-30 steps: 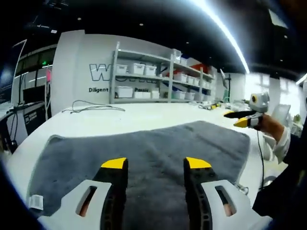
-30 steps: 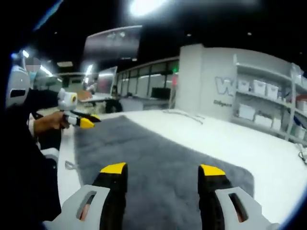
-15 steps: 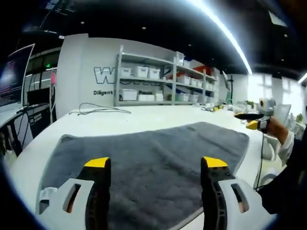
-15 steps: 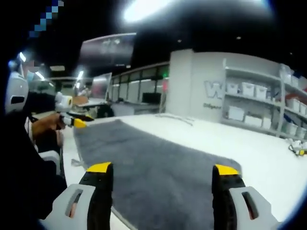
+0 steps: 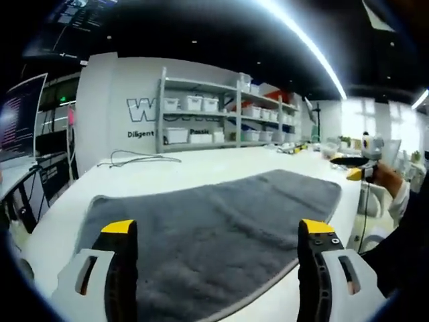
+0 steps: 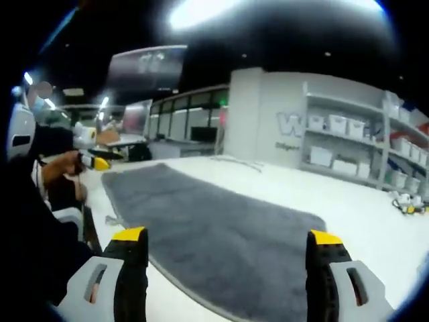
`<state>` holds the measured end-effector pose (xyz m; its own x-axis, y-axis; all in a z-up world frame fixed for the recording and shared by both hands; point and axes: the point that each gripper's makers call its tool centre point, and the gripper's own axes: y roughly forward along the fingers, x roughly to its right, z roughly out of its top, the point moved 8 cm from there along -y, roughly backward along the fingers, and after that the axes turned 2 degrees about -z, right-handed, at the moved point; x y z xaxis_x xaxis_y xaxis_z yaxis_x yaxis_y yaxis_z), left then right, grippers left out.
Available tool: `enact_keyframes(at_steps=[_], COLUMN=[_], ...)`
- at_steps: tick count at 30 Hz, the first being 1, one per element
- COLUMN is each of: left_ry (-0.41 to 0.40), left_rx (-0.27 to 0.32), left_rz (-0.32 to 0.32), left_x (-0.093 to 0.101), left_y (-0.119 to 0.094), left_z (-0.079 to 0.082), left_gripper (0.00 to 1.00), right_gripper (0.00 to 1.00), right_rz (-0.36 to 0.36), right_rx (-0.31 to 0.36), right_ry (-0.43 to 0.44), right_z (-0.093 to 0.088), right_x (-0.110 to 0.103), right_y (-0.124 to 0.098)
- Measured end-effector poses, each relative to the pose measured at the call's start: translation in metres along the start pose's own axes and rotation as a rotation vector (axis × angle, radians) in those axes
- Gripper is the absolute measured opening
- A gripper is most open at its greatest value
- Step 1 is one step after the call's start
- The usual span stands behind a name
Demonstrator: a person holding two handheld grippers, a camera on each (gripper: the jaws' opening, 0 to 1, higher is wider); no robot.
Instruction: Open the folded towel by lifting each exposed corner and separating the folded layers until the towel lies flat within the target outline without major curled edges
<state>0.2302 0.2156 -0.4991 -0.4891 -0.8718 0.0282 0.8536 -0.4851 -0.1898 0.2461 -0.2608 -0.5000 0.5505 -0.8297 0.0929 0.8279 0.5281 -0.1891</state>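
Above the near towel edge, your left gripper [image 5: 213,235] and right gripper [image 6: 228,243] are spread wide and empty. The grey towel [image 5: 214,215] lies flat on the white table [image 5: 161,171]. Snagging the pile while moving away could curl the edge.
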Motion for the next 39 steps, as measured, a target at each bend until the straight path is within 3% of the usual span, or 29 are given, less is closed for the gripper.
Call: enact_keyframes(at_steps=[6,9,17,19,26,39], left_ry=[-0.002,-0.004,-0.015,-0.007,0.025,0.053], left_rx=[-0.007,-0.045,-0.017,-0.059,-0.03,-0.006], left_rz=[0.012,0.003,0.0,-0.004,0.003,0.027], left_x=[-0.001,0.001,0.003,0.006,0.009,0.016], left_y=[-0.015,-0.019,-0.031,-0.033,-0.037,-0.043], left_z=[0.005,0.006,0.019,0.018,0.023,0.034], left_gripper=[1.0,1.0,1.0,0.99,0.98,0.96], right_gripper=[1.0,1.0,1.0,1.0,1.0,1.0], right_rz=[-0.018,-0.022,-0.036,-0.036,-0.03,-0.057], right_rx=[0.024,0.03,0.05,0.051,0.013,-0.005], right_ry=[0.051,0.042,0.005,0.012,-0.003,-0.013], right_z=[0.003,0.006,0.019,0.02,0.016,0.027], right_x=[-0.001,-0.003,-0.006,-0.007,-0.012,-0.014], right_y=[-0.011,-0.016,-0.029,-0.031,-0.035,-0.053])
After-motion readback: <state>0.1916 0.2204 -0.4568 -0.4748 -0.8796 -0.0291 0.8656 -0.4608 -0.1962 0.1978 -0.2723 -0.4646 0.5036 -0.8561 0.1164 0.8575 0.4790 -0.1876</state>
